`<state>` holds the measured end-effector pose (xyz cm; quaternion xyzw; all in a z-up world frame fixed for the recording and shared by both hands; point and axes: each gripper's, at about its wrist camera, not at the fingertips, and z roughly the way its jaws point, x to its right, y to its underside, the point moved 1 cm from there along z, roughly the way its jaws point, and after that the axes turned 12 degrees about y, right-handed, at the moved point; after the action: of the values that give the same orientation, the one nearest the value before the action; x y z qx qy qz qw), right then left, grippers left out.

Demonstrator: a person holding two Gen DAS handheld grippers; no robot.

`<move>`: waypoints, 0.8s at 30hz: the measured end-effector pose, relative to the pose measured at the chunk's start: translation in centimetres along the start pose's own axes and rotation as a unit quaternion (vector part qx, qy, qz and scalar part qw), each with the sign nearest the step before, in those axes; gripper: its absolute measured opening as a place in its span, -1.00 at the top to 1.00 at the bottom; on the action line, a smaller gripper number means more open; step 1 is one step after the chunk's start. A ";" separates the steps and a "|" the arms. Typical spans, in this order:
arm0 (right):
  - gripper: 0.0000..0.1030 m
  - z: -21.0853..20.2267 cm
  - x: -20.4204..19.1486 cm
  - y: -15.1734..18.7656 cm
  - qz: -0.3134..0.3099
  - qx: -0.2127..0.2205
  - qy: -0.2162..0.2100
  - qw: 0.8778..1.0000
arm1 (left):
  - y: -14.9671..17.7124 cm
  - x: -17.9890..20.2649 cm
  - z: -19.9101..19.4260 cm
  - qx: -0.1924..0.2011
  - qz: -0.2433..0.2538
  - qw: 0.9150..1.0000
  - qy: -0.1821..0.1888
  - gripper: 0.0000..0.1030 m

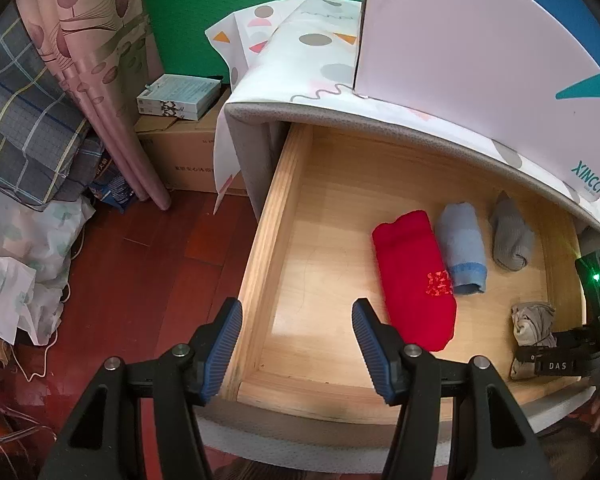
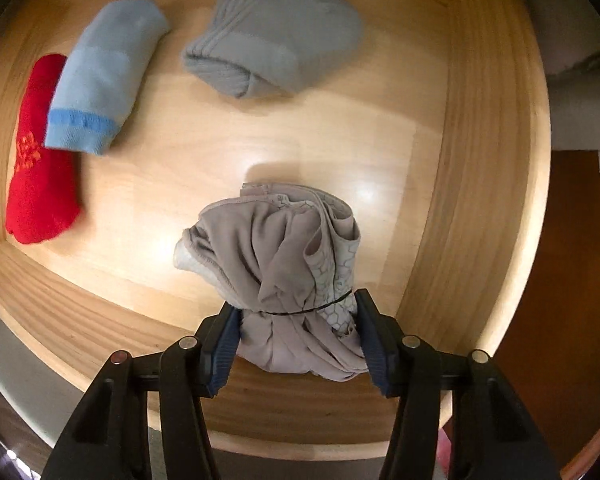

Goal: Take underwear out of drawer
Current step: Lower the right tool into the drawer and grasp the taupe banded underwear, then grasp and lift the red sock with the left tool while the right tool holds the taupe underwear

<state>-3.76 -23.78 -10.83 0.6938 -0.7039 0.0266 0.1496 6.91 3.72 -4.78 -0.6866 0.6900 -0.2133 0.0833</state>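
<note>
The wooden drawer [image 1: 268, 240] stands pulled out. In its front right corner sits a beige underwear bundle [image 2: 276, 240], tied with a thin black band. My right gripper [image 2: 296, 304] points straight down and is shut on the bundle's lower end, both blue pads pressing into the cloth. The left wrist view shows the same bundle [image 1: 532, 324] with the right gripper [image 1: 540, 354] on it. A red roll [image 1: 412, 276], a light blue roll [image 1: 462, 248] and a grey roll [image 1: 510, 240] lie on the drawer floor. My left gripper [image 1: 297, 308] hangs open above the drawer's front left corner, holding nothing.
A cabinet top with a patterned cloth [image 1: 312, 52] and a white box [image 1: 460, 40] overhangs the drawer's back. To the left are a cardboard box [image 1: 180, 152] with books, a pink curtain [image 1: 100, 80], folded bedding [image 1: 20, 120] and red wood floor [image 1: 140, 260].
</note>
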 end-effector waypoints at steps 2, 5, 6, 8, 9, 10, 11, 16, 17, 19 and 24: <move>0.00 0.0 -0.2 0.4 0.001 0.005 0.002 1.000 | 0.0 0.0 0.1 -0.001 -0.001 1.000 0.001 -0.14; -0.01 -0.1 -0.7 0.9 0.006 0.010 0.008 1.000 | -0.1 -0.1 0.6 -0.015 -0.007 1.000 0.011 -0.14; -0.01 -0.2 -0.8 1.1 0.008 0.011 0.009 1.000 | -0.1 -0.1 0.8 -0.022 -0.009 1.000 0.016 -0.14; -0.02 -0.1 -0.5 0.4 0.014 0.011 0.006 1.000 | -0.1 -0.2 1.5 -0.043 -0.017 0.998 0.031 -0.14; -0.02 -0.2 -0.6 0.6 0.015 0.012 0.005 1.000 | -0.2 -0.3 1.7 -0.051 -0.021 0.998 0.036 -0.14; -0.02 -0.2 -0.7 0.8 0.015 0.013 0.005 1.000 | -0.2 -0.4 1.9 -0.056 -0.028 0.997 0.039 -0.14; -0.02 -0.2 -0.7 0.9 0.016 0.013 0.005 1.000 | -0.2 -0.5 2.1 -0.060 -0.034 0.997 0.044 -0.14; -0.02 -0.2 -0.9 1.4 0.016 0.014 0.005 1.000 | -0.7 0.3 2.9 -0.080 -0.037 0.995 0.057 -0.14; -0.02 0.0 -0.4 1.2 0.016 0.014 0.005 1.000 | -0.8 0.8 3.2 -0.087 -0.035 0.993 0.067 -0.14; -0.03 0.0 0.4 -0.3 0.015 0.014 0.004 1.000 | -1.1 2.2 3.9 -0.096 -0.027 0.991 0.088 -0.14; -0.03 1.1 0.7 -1.1 0.014 0.014 0.003 1.000 | -2.0 5.5 6.0 -0.112 -0.011 0.990 0.081 -0.19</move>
<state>-2.85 -24.77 -11.91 0.6859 -0.7127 0.0407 0.1412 10.96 -2.67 -8.37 -0.6794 0.7068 -0.1901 -0.0525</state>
